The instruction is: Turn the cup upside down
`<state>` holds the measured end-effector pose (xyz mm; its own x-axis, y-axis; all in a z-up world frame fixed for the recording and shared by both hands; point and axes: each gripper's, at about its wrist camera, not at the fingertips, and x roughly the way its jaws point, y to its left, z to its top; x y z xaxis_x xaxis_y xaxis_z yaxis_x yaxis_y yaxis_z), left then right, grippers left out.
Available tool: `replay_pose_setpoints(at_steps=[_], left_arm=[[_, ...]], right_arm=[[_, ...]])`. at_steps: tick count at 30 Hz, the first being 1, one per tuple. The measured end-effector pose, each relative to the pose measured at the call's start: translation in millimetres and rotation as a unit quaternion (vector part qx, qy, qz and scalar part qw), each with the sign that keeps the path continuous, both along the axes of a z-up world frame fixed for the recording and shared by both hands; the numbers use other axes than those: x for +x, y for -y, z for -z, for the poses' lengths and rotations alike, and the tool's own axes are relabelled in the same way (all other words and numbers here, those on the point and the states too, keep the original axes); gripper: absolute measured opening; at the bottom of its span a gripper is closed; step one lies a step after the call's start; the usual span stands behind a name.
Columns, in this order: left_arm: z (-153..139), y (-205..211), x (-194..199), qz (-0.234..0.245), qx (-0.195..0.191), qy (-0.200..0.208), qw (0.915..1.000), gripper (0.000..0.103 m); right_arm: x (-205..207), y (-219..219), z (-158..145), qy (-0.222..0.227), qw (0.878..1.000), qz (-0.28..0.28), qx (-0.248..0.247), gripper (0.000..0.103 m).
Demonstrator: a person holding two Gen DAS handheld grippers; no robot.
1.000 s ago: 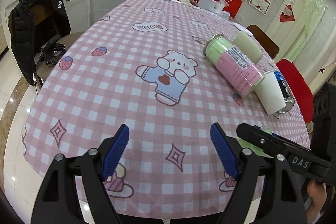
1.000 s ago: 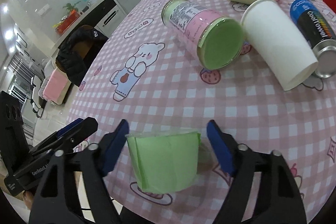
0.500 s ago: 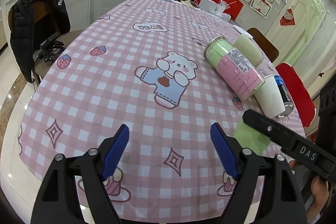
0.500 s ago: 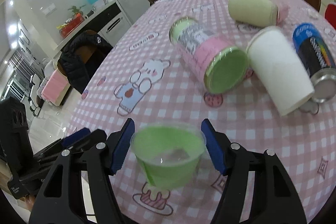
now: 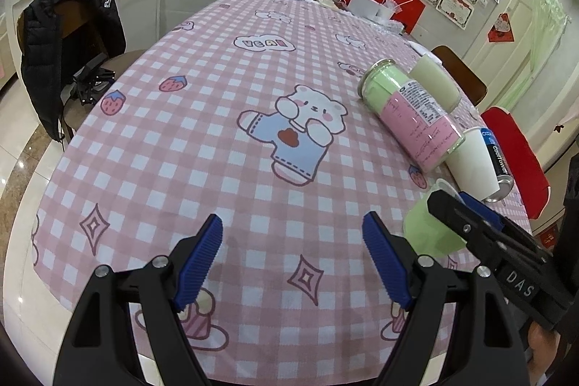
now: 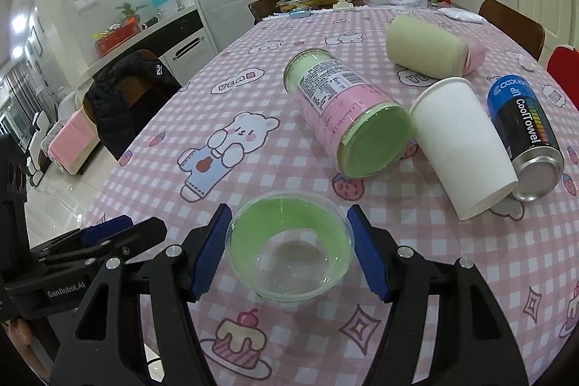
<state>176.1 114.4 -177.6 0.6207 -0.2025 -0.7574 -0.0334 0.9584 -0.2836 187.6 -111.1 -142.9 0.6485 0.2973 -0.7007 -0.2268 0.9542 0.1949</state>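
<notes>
A clear plastic cup with a green sleeve (image 6: 289, 248) sits between the blue pads of my right gripper (image 6: 289, 250), which is shut on it. The cup is tilted so its open mouth faces the camera and its clear bottom shows inside. In the left wrist view the same cup (image 5: 427, 227) is at the right, held above the tablecloth by the right gripper's black finger. My left gripper (image 5: 291, 259) is open and empty over the near edge of the table.
On the pink checked tablecloth (image 6: 253, 89) lie a pink and green canister (image 6: 347, 122), a white paper cup (image 6: 459, 140), a blue CoolTowel can (image 6: 521, 132) and a beige roll (image 6: 427, 51). A chair with a black jacket (image 5: 65, 35) stands left of the table.
My right gripper has lifted the green cup off the cloth and tipped it, so its mouth now faces the camera. The left gripper has stayed open, nearly still.
</notes>
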Motion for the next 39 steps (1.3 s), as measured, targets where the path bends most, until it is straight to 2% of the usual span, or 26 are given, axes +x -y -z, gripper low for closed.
replay_pose_setpoints(at_steps=[6, 10, 13, 19, 24, 32, 39], left_arm=[[-3, 2, -4, 0.003, 0.004, 0.004, 1.0, 0.079], [-10, 5, -10, 0.006, 0.008, 0.01, 0.9999, 0.079], [-16, 8, -15, 0.008, 0.011, 0.018, 0.9997, 0.079], [-34, 16, -30, 0.014, 0.019, 0.041, 0.9989, 0.079], [-54, 28, -49, 0.025, 0.031, 0.075, 0.9964, 0.079], [-90, 49, -85, 0.033, 0.052, 0.139, 0.9883, 0.079], [-124, 63, -123, 0.03, 0.082, 0.218, 0.9721, 0.079]], right_arm=[[-6, 2, -1, 0.0, 1.0, 0.0, 0.006, 0.063], [-11, 5, -6, 0.005, 1.0, 0.0, 0.021, 0.072], [-17, 6, -12, 0.012, 1.0, -0.002, 0.028, 0.073], [-35, 12, -30, 0.039, 0.999, 0.005, 0.036, 0.073], [-60, 21, -50, 0.08, 0.996, 0.017, 0.034, 0.082], [-102, 34, -84, 0.154, 0.987, 0.034, 0.026, 0.088], [-137, 36, -104, 0.225, 0.973, 0.052, -0.013, 0.094]])
